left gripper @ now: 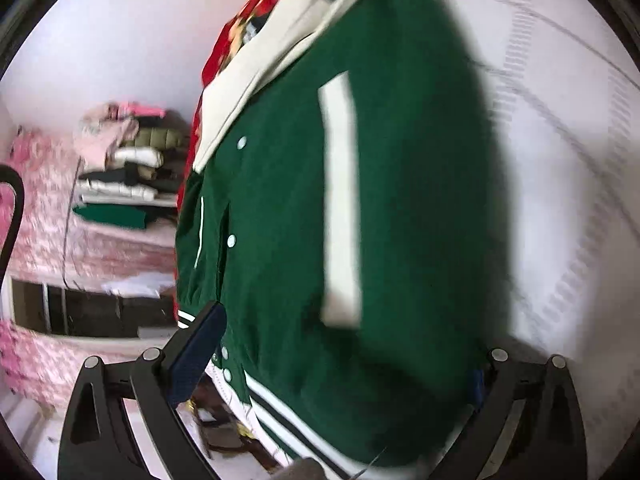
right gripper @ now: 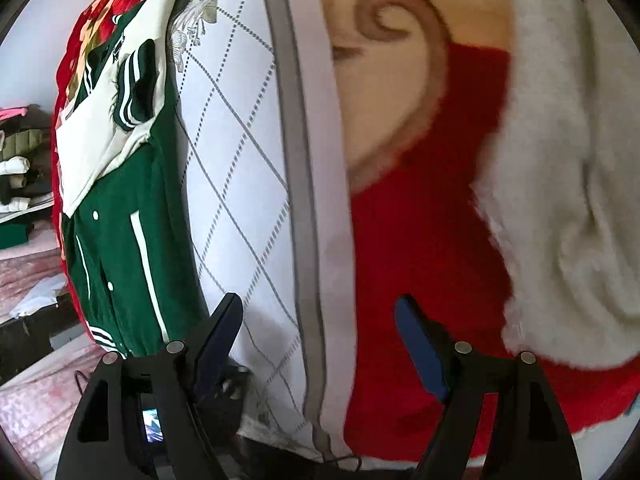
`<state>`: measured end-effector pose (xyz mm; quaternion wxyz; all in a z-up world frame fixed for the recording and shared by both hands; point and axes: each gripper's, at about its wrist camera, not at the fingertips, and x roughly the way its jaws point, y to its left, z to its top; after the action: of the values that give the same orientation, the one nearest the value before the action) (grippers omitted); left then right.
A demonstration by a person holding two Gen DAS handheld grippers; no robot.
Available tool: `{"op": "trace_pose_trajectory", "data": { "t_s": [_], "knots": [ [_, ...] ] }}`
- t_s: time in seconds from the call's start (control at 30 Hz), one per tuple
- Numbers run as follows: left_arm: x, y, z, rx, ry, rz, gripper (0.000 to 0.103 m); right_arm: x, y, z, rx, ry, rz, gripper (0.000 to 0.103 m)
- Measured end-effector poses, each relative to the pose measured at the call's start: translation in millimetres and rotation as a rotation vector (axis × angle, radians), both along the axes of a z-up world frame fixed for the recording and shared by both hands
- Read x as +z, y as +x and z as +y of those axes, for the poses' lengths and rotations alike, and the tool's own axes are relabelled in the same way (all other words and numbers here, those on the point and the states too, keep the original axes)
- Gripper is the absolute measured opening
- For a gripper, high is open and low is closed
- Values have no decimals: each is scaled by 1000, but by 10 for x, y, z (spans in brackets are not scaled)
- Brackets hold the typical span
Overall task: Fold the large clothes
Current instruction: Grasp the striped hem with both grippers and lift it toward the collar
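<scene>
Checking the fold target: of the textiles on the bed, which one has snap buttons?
The green varsity jacket, with white snaps down its front and cream sleeves; the quilted sheet and red plush blanket have none.

Green varsity jacket, blurred, spread between apparently open left gripper fingers.
</scene>
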<state>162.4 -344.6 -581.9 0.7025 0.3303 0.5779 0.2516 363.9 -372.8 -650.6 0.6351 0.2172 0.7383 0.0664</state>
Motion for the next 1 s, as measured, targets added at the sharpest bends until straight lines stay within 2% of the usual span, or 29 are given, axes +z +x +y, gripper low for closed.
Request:
{"op": "trace_pose_trajectory", "data": {
  "t_s": [0.07, 0.13, 0.17, 0.2, 0.27, 0.4, 0.5, 0.53, 0.57, 0.6, 0.63, 0.73, 0.87, 1.0],
  "knots": [
    [75, 59, 138, 35, -48, -19, 100, -95, 168, 72, 6, 28, -18, 80],
    [178, 94, 268, 61, -102, -33, 83, -207, 384, 182, 12, 84, -46, 80],
    [270, 106, 350, 73, -157, -41, 54, -262, 511, 256, 11, 129, -63, 80],
    [325, 101, 372, 79, -192, -48, 29, -302, 608, 317, 7, 175, -74, 80],
    [499, 101, 434, 92, -255, -72, 17, -388, 860, 478, -25, 316, -104, 80],
    [810, 98, 625, 127, -363, -129, 13, -508, 1294, 708, -129, 522, -144, 80],
    [861, 95, 696, 134, -425, -134, 12, -728, 1604, 893, -221, 629, -108, 80],
    [879, 98, 725, 124, -443, -133, 12, -801, 1685, 969, -247, 654, -91, 77],
    [899, 114, 728, 116, -455, -132, 12, -834, 1756, 1042, -273, 678, -85, 68],
    [927, 137, 801, 109, -467, -133, 11, -837, 1805, 1108, -275, 664, -71, 46],
    [971, 134, 845, 101, -482, -137, 11, -795, 1857, 1184, -271, 613, -67, 40],
    [1136, 144, 1056, 87, -533, -147, 11, -489, 1922, 1362, -237, 544, -106, 26],
    [1396, 154, 1373, 90, -617, -167, 11, 215, 1993, 1669, -155, 444, -185, 24],
    [1692, 199, 1898, 113, -697, -189, 11, 946, 2133, 2188, -78, 340, -249, 23]
  ]
}}
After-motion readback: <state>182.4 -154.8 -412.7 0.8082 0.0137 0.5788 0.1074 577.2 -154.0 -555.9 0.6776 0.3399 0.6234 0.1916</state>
